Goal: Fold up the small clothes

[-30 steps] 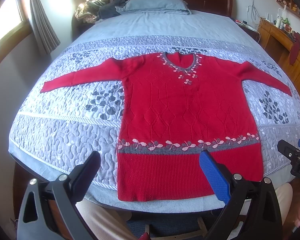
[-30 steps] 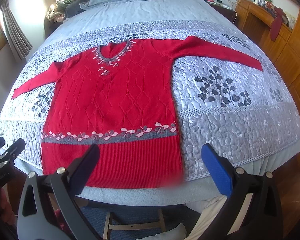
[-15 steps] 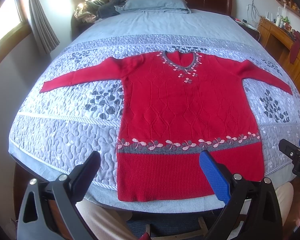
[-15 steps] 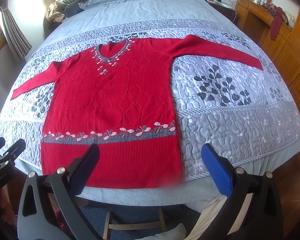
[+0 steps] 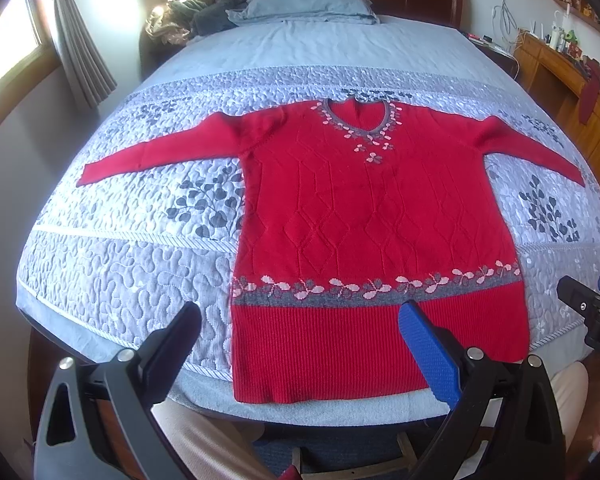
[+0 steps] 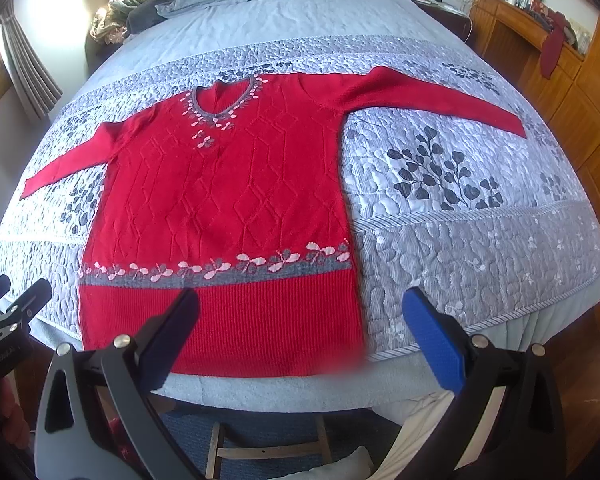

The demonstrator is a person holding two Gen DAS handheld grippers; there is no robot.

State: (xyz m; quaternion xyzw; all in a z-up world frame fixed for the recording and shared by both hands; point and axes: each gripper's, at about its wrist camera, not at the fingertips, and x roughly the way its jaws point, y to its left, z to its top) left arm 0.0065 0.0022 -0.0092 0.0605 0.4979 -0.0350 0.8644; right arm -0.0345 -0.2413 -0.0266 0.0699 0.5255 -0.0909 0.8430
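Observation:
A red knit sweater (image 5: 364, 216) lies flat and face up on the bed, both sleeves spread out, its ribbed hem at the near edge. It has a grey V-neck and a grey band with pink flowers. It also shows in the right wrist view (image 6: 224, 208). My left gripper (image 5: 300, 320) is open and empty, held off the foot of the bed over the hem's left half. My right gripper (image 6: 300, 312) is open and empty over the hem's right corner. Each gripper shows at the edge of the other's view (image 5: 592, 312) (image 6: 8, 312).
The quilted grey bed (image 5: 112, 272) has a pillow (image 5: 308, 8) and a heap of clothes (image 5: 188, 20) at the headboard. A window and curtain (image 5: 80, 40) are at the left, wooden cabinets (image 6: 560, 64) at the right. A wooden stool (image 6: 268, 440) stands below the bed's foot.
Both grippers have eased slightly toward the bed. The sweater has not moved.

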